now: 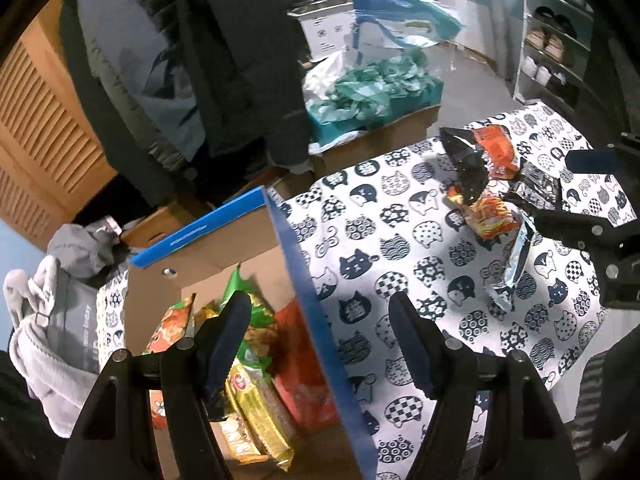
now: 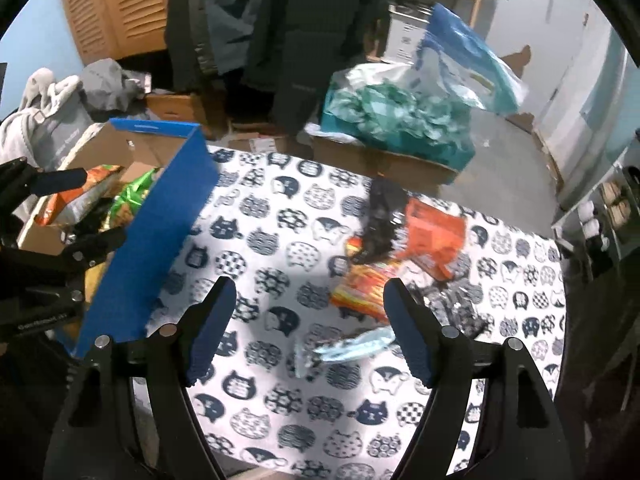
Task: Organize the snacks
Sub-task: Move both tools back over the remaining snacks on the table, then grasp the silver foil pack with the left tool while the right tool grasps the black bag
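Several packets already lie in the box (image 1: 304, 280), a pile (image 2: 400, 256) waits beyond the right gripper (image 2: 308, 332), and both it and the left gripper (image 1: 320, 344) gape empty.

A lived-in home, likely an entryway or storage room, is shown. Dark coats (image 2: 276, 20) are hung beside louvred wooden doors (image 2: 116, 4), and shoes are kept on a shelf rack (image 1: 556, 44). A table is covered with a cat-print cloth (image 2: 280, 400), and cardboard boxes (image 2: 384, 160) and laundry (image 1: 36, 320) are piled around.
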The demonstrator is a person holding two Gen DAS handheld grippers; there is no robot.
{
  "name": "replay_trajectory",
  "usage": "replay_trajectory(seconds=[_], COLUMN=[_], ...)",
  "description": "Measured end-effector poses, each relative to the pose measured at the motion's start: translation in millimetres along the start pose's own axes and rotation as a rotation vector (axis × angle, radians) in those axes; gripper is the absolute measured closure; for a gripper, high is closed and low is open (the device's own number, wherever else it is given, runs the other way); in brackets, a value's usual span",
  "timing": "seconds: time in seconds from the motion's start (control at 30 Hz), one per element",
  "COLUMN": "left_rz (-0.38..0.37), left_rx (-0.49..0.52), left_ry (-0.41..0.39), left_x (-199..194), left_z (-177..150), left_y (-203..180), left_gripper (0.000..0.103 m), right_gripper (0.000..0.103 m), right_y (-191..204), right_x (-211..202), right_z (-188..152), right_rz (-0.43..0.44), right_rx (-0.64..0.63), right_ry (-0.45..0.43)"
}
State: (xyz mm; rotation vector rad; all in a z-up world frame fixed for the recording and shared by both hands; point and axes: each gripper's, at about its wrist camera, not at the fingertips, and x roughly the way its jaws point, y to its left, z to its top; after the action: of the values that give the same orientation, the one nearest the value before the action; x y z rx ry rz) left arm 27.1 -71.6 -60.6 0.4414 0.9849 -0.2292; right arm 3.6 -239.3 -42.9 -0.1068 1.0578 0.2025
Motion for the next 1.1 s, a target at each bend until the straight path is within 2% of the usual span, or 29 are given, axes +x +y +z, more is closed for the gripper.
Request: replay_trajectory(seconds=[0.47, 0.77, 1.1], left_rz=[-0.013, -0.014, -0.064], left_rx=[0.087, 0.157, 0.193], left_ry=[0.007, -0.006, 0.022], left_x=[10, 27, 68], left_z=[21, 39, 55], left_y=[-48, -81, -110], left_gripper=[0.027, 0.023, 0.023], right_gripper=[0.027, 0.027, 0.027], right_y=[-75, -111, -148], right_x=[5, 26, 76], right_z=[-24, -33, -29], right_rz=[-0.035, -0.098, -0.034], right_rx=[0.1, 0.034, 0.022], right_ry=[0.023, 0.073, 0.165])
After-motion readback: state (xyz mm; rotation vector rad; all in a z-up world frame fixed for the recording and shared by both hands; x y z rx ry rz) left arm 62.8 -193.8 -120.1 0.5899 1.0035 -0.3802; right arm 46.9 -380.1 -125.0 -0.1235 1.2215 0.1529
